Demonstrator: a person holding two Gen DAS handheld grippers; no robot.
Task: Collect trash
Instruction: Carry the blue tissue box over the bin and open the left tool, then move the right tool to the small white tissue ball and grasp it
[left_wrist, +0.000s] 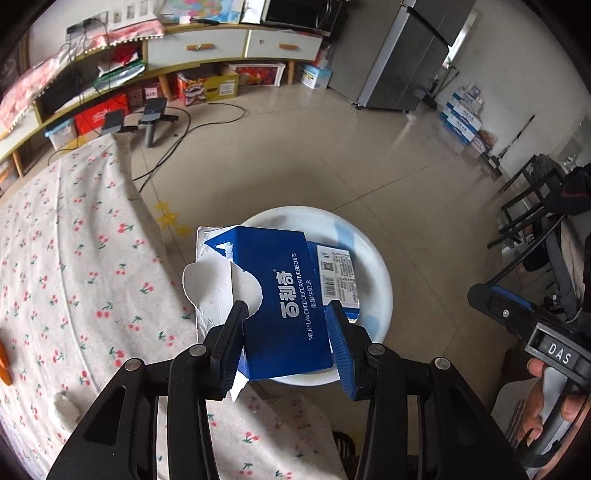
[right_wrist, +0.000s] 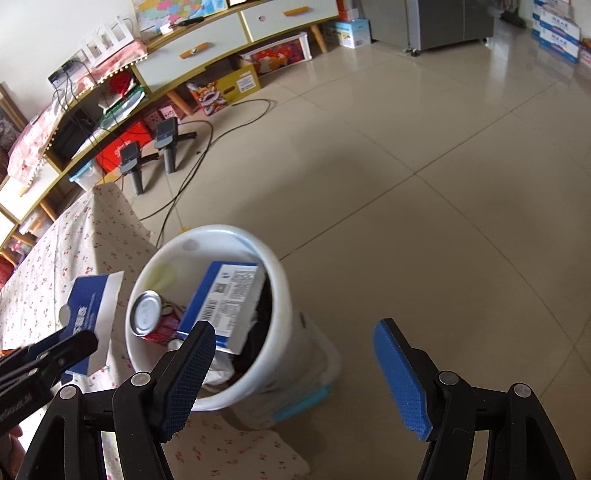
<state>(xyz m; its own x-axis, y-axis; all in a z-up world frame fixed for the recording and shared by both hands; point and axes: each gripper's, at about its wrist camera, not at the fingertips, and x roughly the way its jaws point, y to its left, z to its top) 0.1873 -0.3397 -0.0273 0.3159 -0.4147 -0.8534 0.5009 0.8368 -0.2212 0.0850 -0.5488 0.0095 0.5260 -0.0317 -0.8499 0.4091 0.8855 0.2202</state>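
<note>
- Jaws of the left gripper (left_wrist: 286, 325) were clamped on a torn blue biscuit box (left_wrist: 273, 295), one finger on each side of it.
- Held that way, the box hung above the white bin (left_wrist: 373, 258), partly over its rim and partly over the edge of the surface (left_wrist: 74, 258), which wore a cherry-print cloth.
- Jaws of the right gripper (right_wrist: 295, 373) stood wide apart with nothing between them, near the bin (right_wrist: 280, 332) on the side away from the surface (right_wrist: 74, 251).
- Inside the bin lay a second blue box (right_wrist: 225, 302), tilted with its barcode side up, and a red can (right_wrist: 151, 317) on its side beside it.
- From the right wrist view, the held box (right_wrist: 88, 314) showed just left of the bin's rim.
- The bin stood on the tiled floor (right_wrist: 443, 184), just beside the surface.
</note>
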